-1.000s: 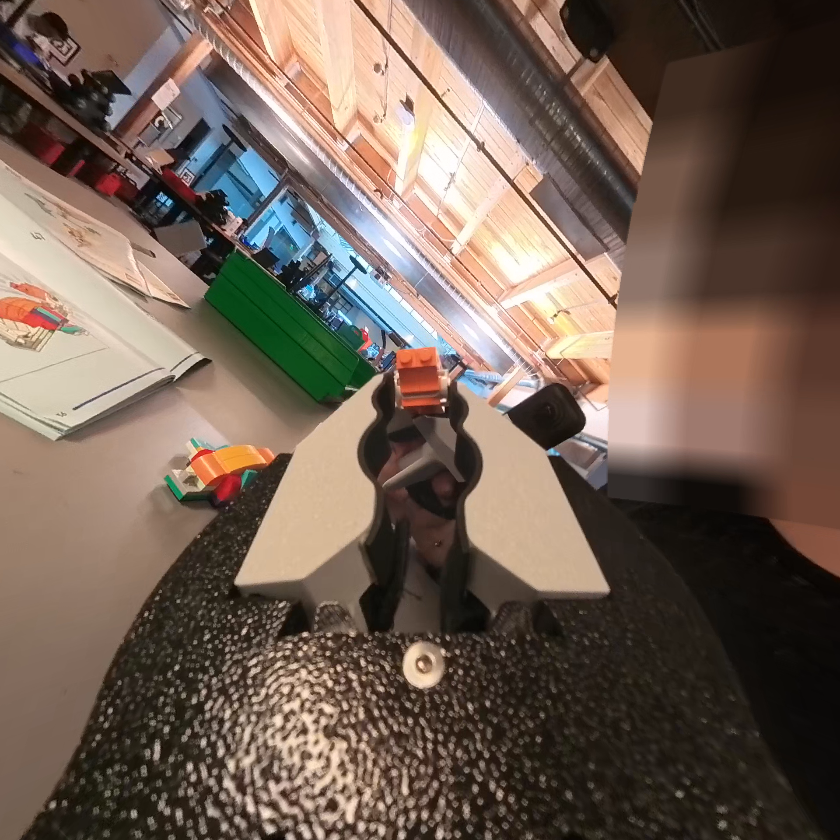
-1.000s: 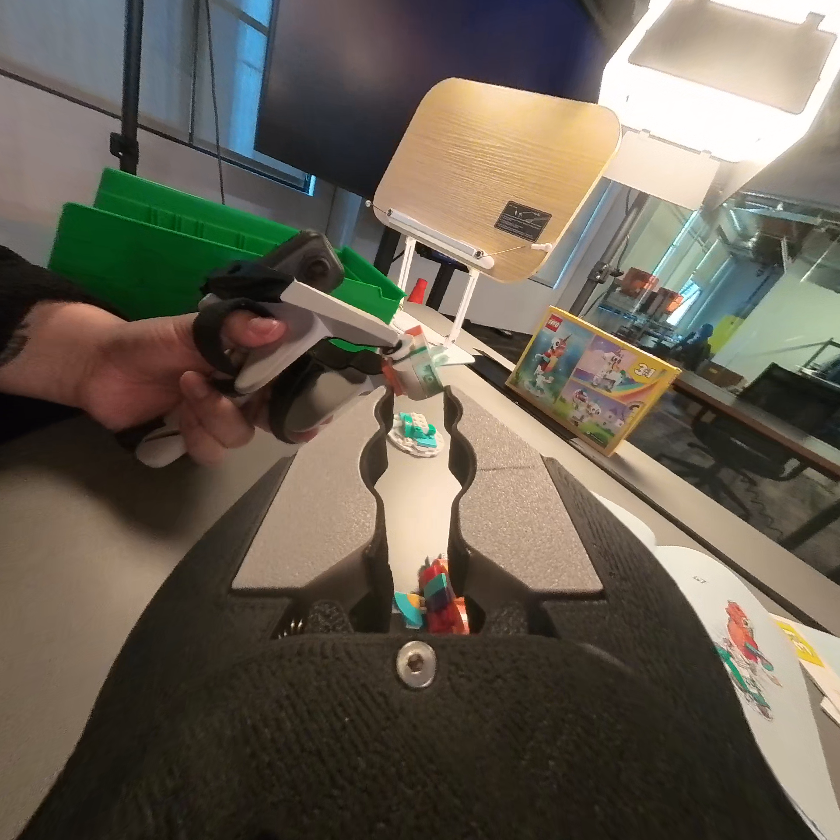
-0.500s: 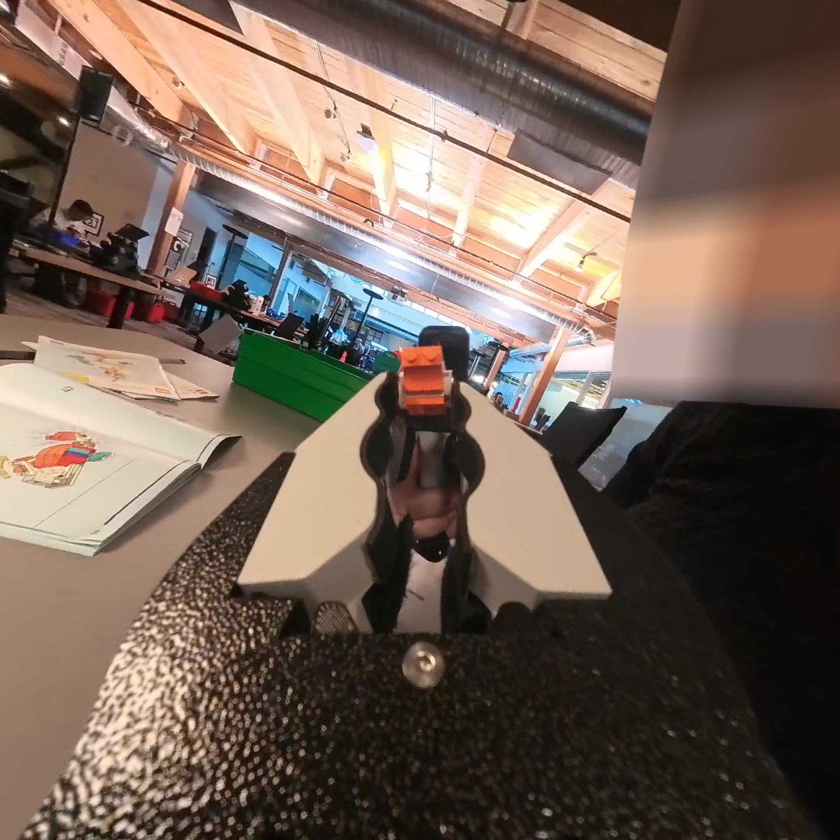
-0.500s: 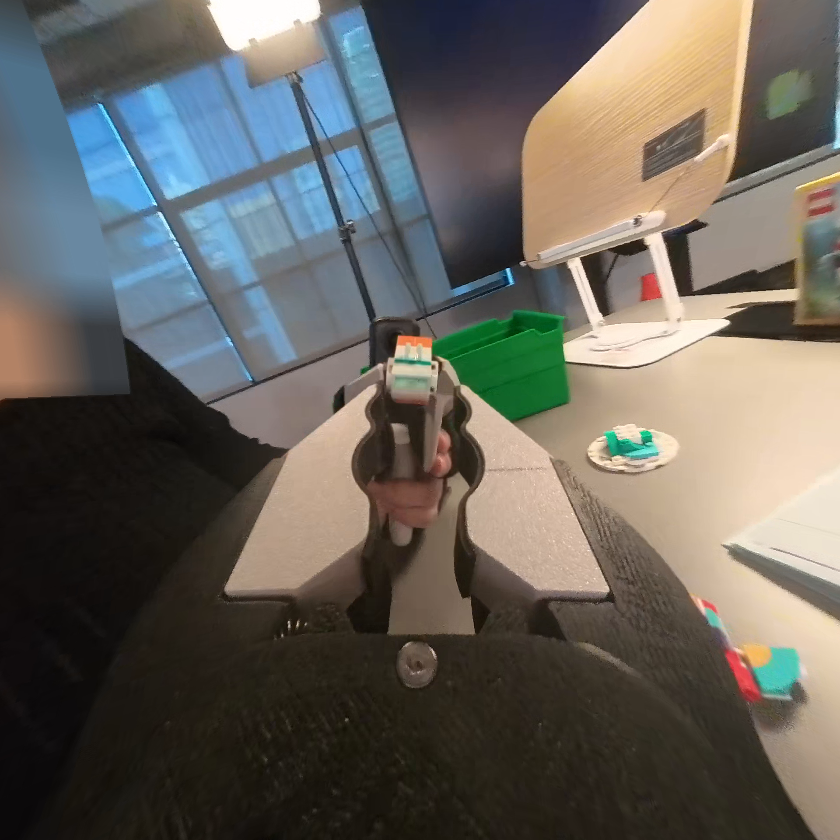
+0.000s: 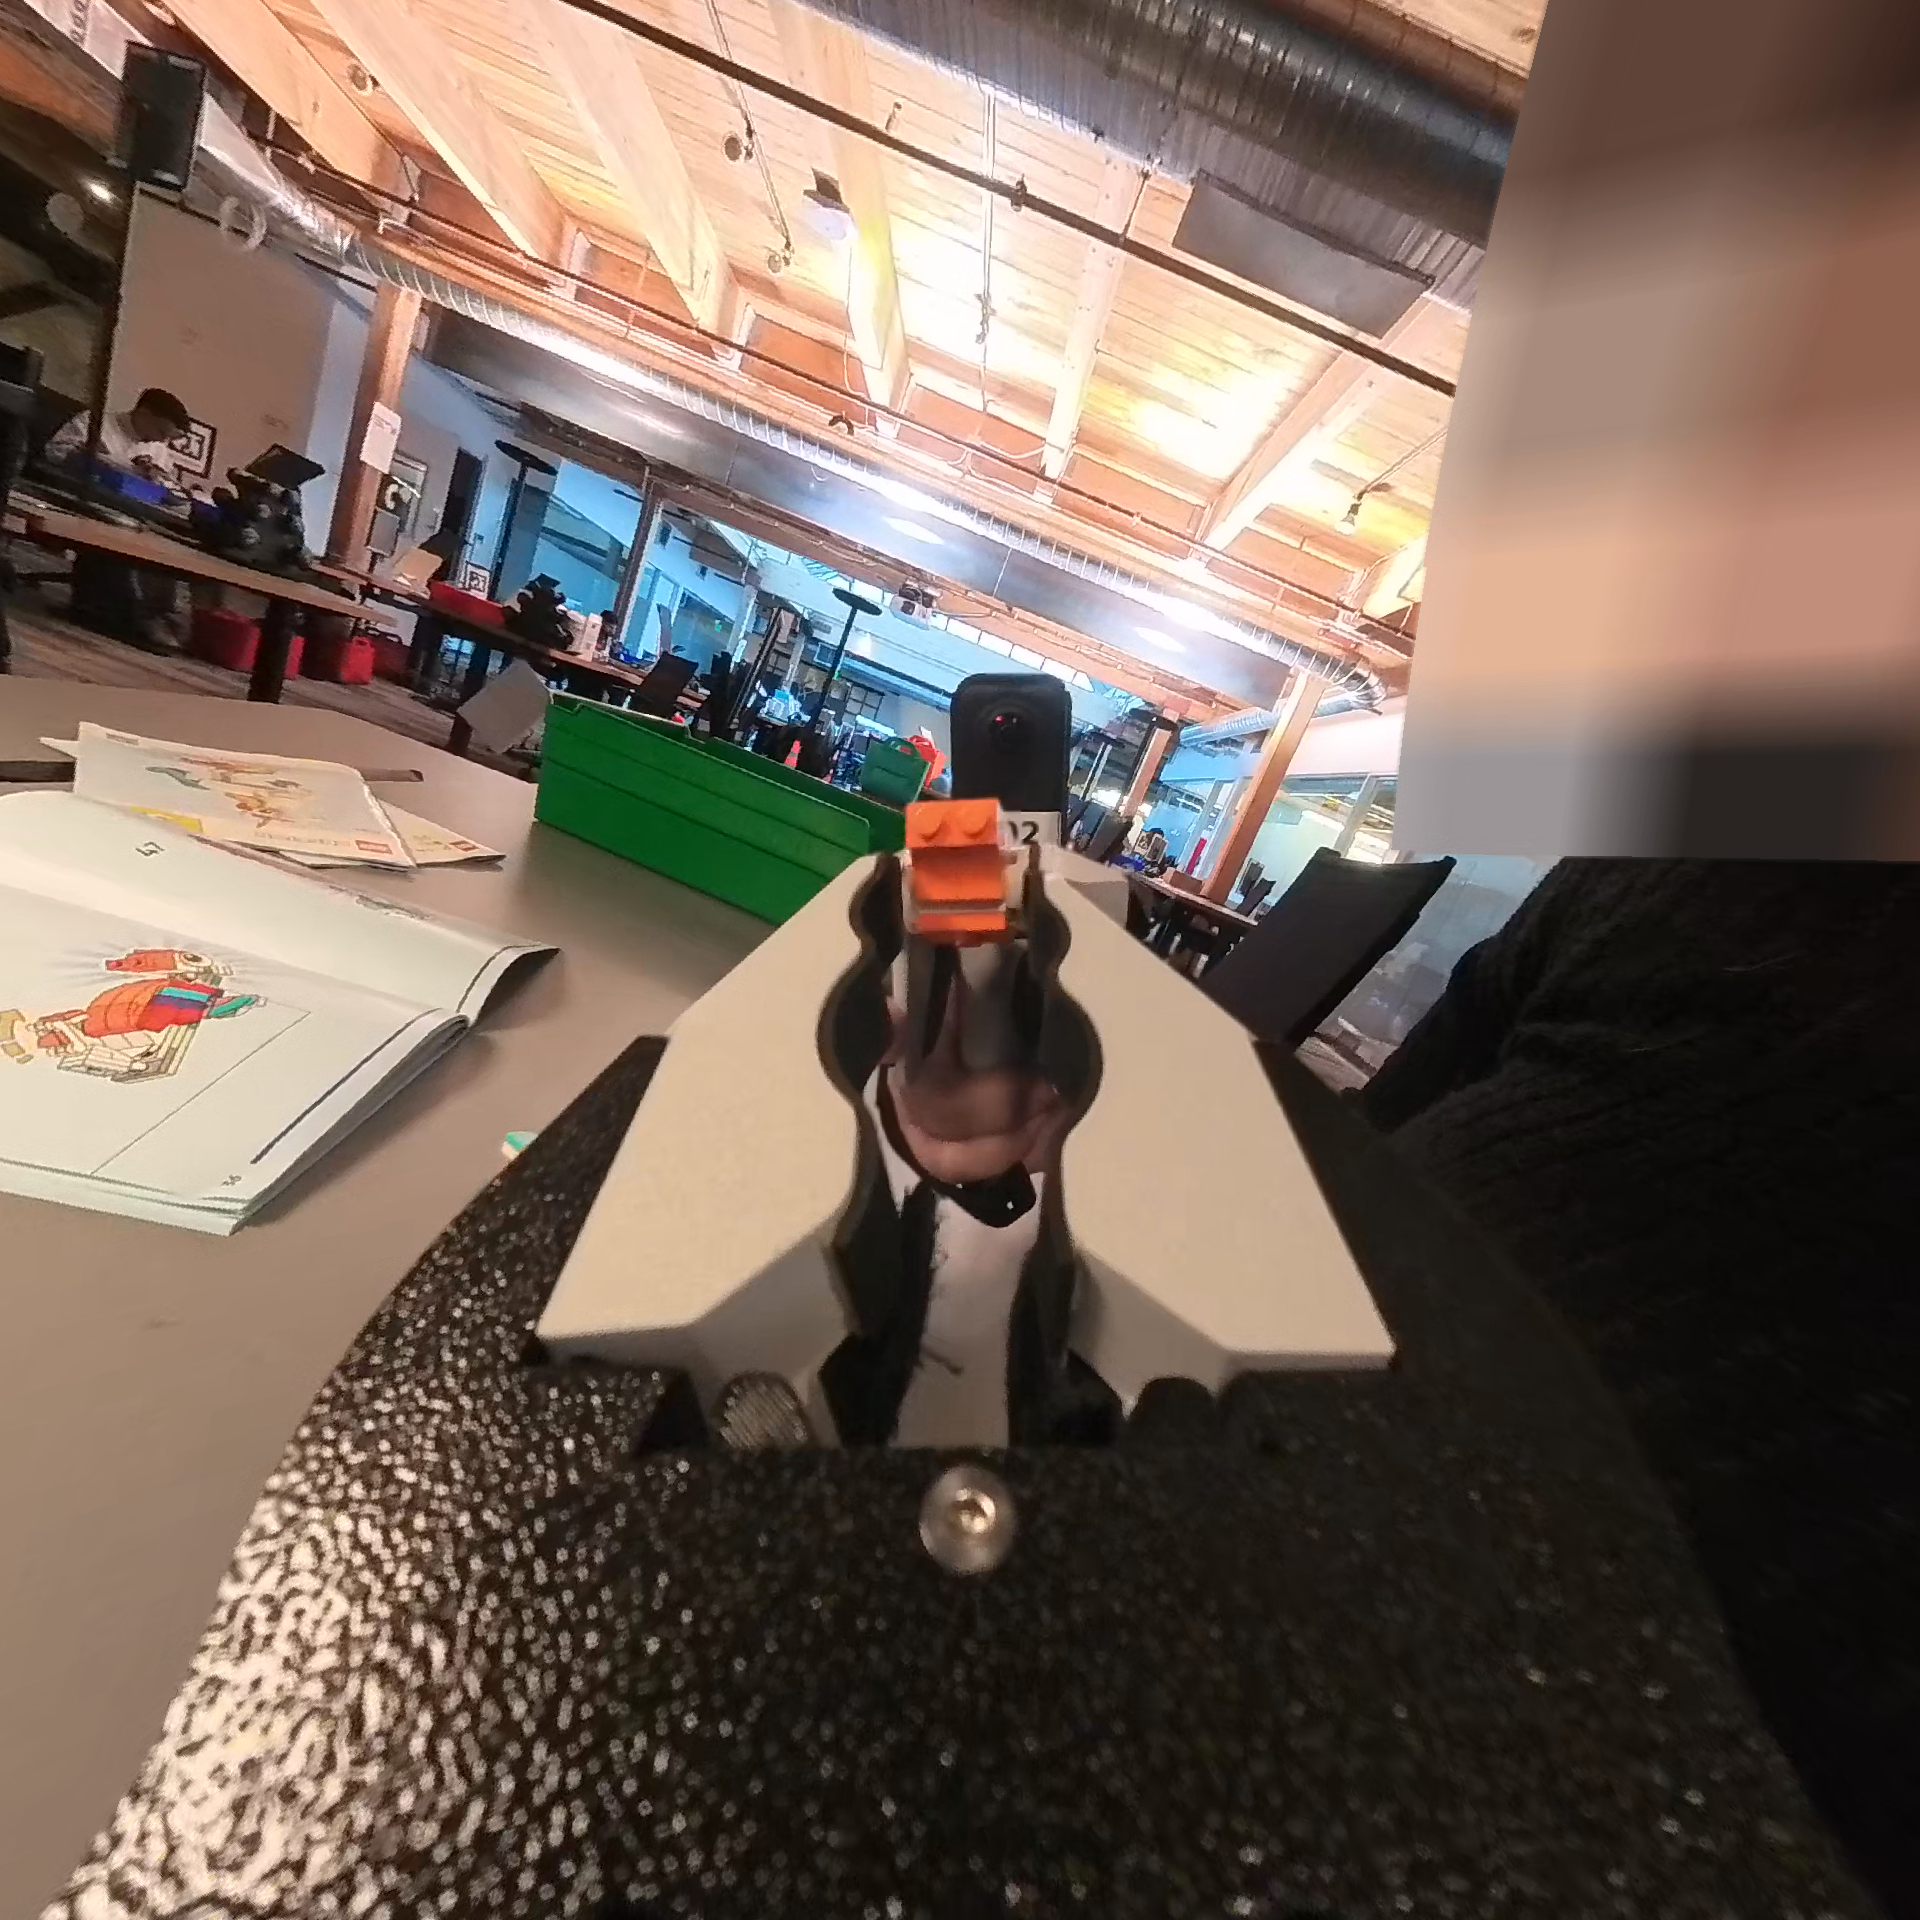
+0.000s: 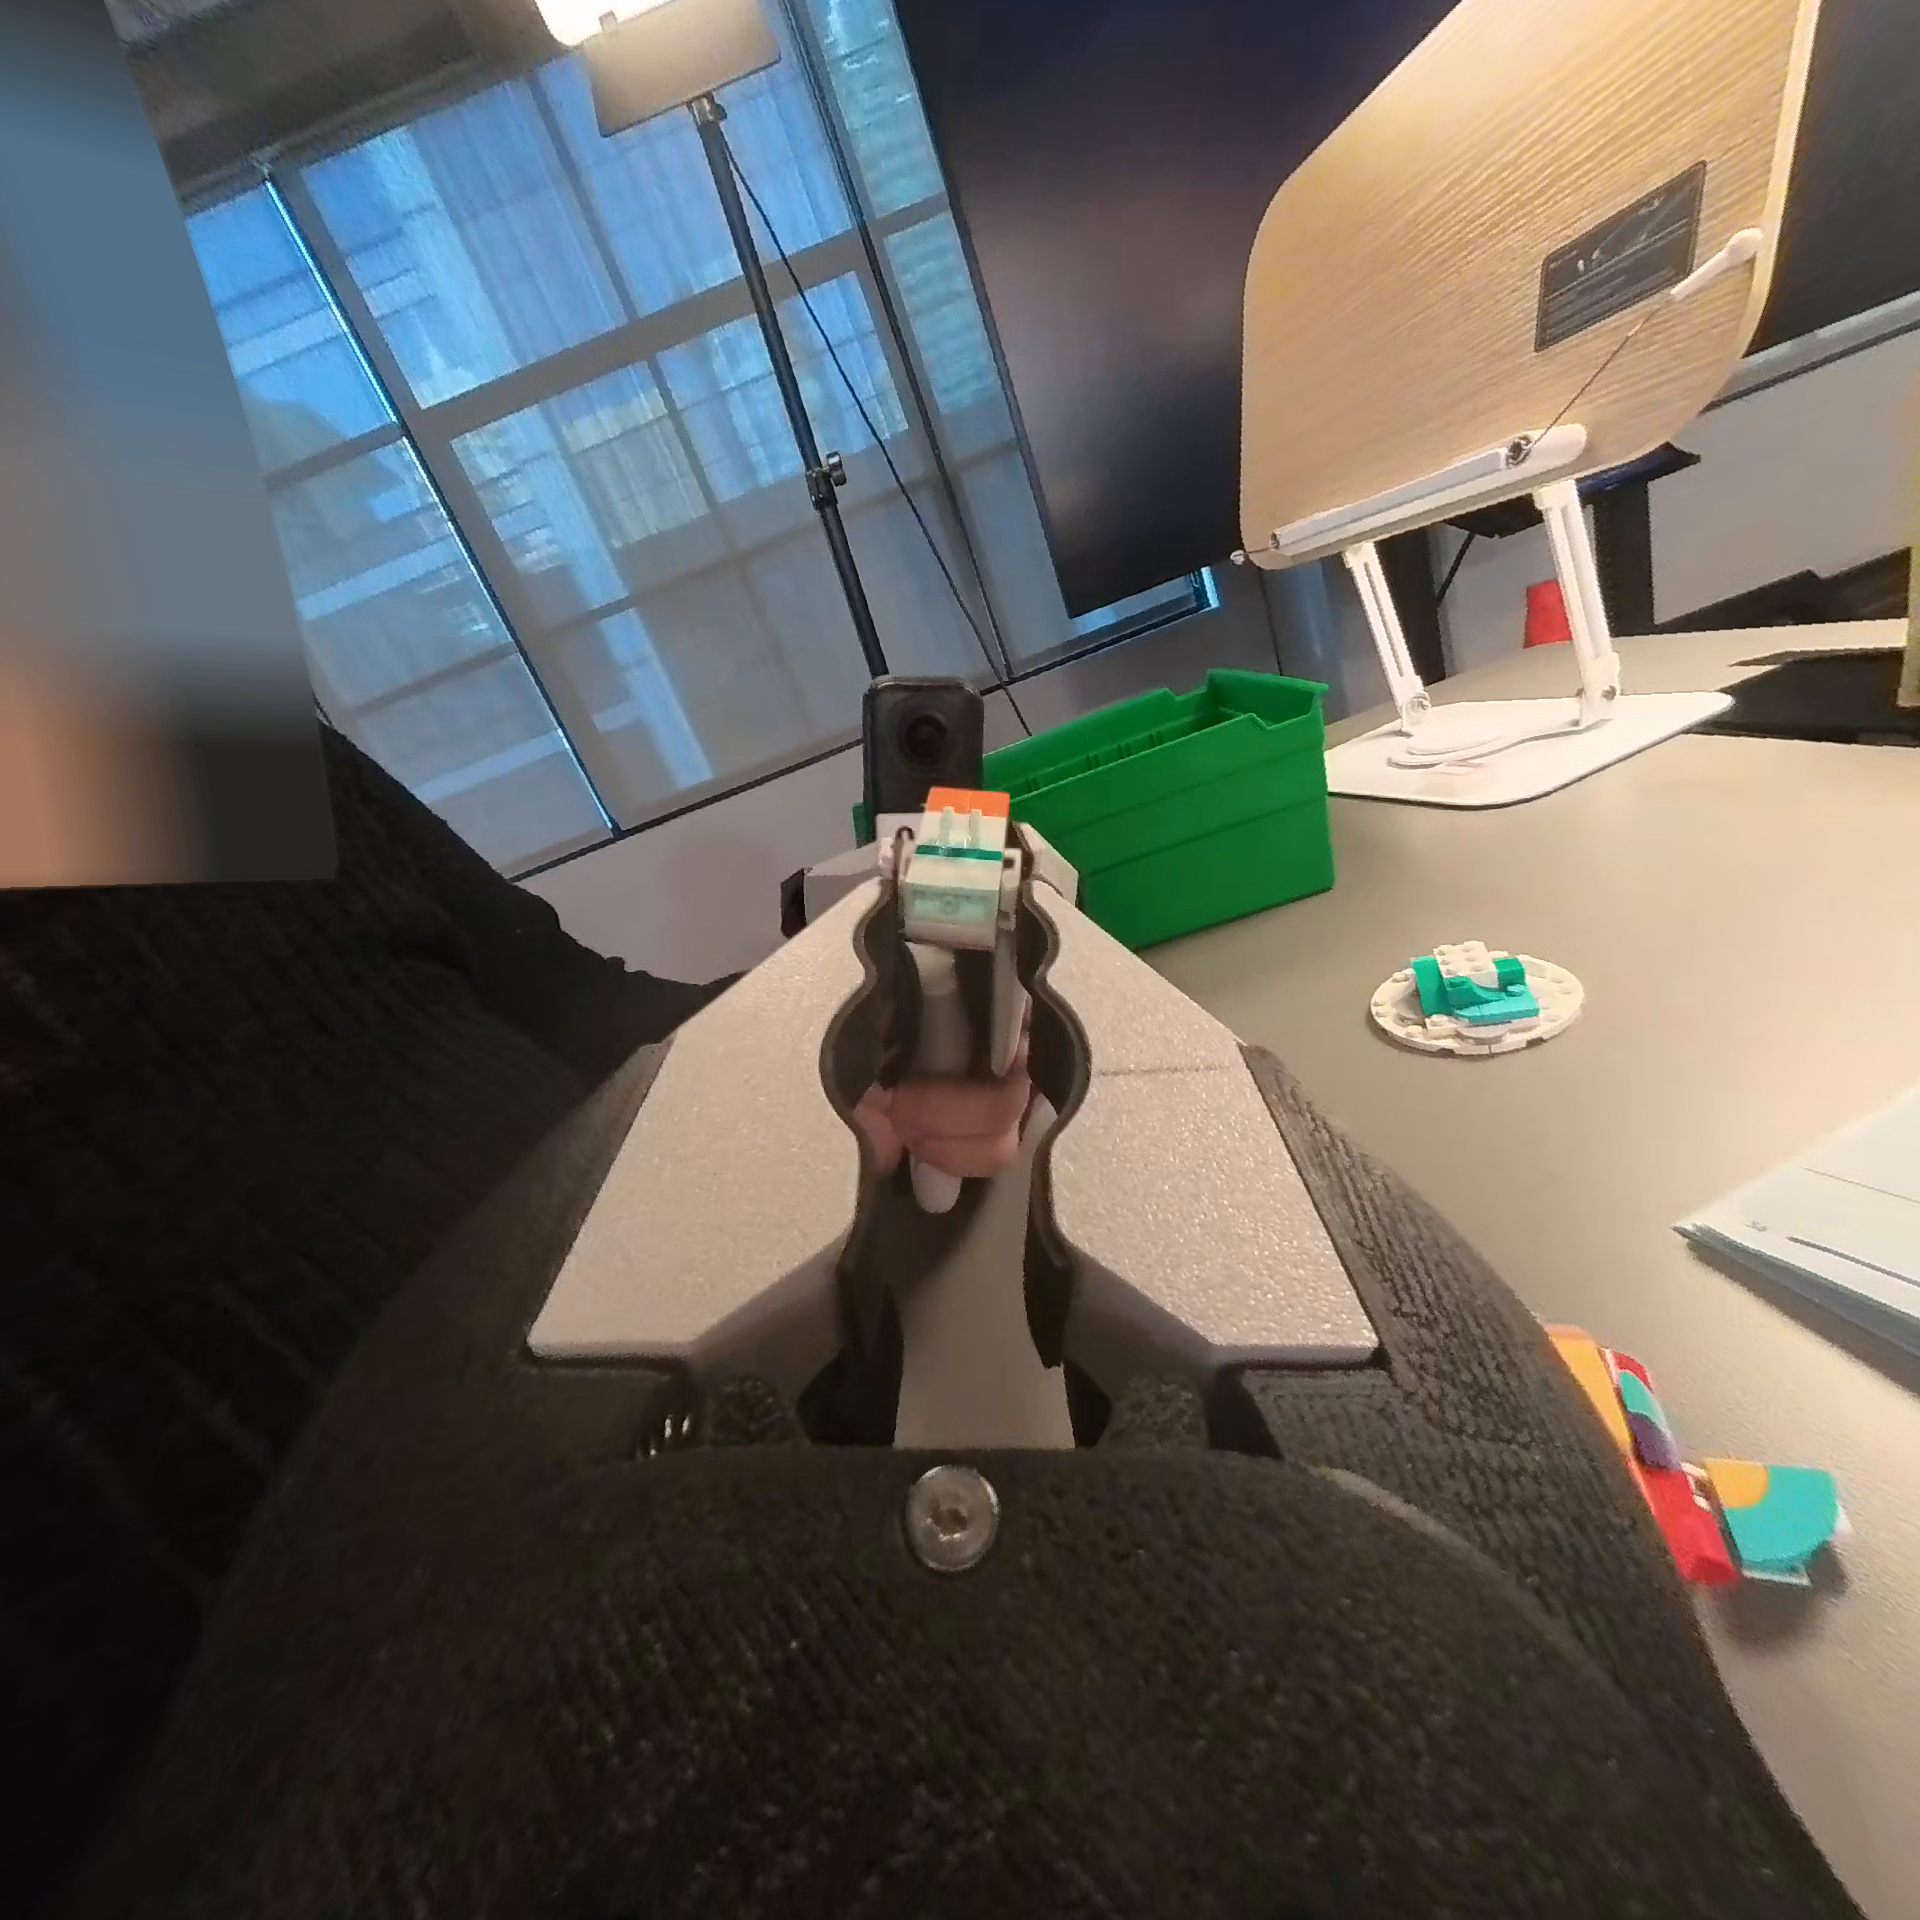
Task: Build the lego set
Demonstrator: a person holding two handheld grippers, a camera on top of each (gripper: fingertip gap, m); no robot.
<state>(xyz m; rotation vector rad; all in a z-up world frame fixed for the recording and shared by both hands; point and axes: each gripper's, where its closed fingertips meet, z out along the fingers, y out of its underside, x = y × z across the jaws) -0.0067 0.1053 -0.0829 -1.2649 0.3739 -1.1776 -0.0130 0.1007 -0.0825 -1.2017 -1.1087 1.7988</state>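
- We judge the build partly done: an open instruction booklet [image 5: 208,1049], a colourful sub-build [image 6: 1704,1475] and a round white base [image 6: 1475,1003] lie apart on the table [image 6: 1558,883].
- Our left gripper [image 5: 958,883] and right gripper [image 6: 956,883], facing each other above it, both pinch one small orange-and-white assembly [image 5: 954,868], unjoined to the rest.

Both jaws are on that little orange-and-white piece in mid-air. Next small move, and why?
Probably press the two grippers gently together to seat the bricks: the left gripper clamps the small build at its orange end, the right gripper at its white-teal end, head-on, off the table.
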